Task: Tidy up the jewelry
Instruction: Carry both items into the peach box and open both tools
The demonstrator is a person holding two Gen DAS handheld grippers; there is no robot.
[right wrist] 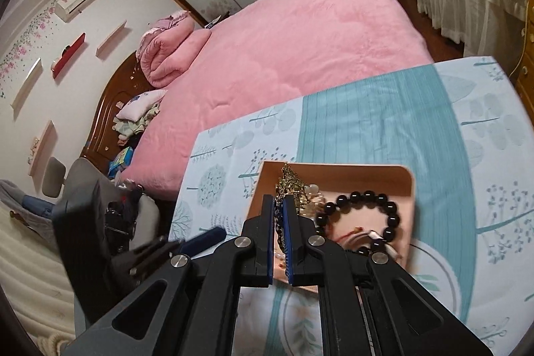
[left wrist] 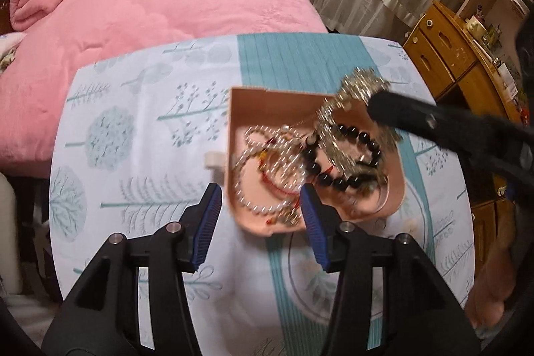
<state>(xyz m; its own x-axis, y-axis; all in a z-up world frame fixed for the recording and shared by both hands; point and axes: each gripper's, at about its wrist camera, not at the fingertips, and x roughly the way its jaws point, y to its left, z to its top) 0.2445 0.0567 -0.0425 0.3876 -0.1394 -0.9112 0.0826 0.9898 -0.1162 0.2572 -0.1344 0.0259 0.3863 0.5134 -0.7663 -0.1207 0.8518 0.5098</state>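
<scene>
the left gripper (left wrist: 262,216) hangs with fingers apart, nothing between them, over the pink tray (left wrist: 240,109) of jewelry. only the right wrist view shows the right gripper (right wrist: 279,216) clamped on a gold chain (right wrist: 289,181), beside the black bead bracelet (right wrist: 360,219).

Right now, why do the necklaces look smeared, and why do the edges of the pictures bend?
Left wrist view: the gold necklace and pearl strands streak from motion blur, while the left gripper stays sharp. Right wrist view: the black bead bracelet is fairly crisp. Both views: the fisheye lens curves the table edge and darkens the corners.
</scene>
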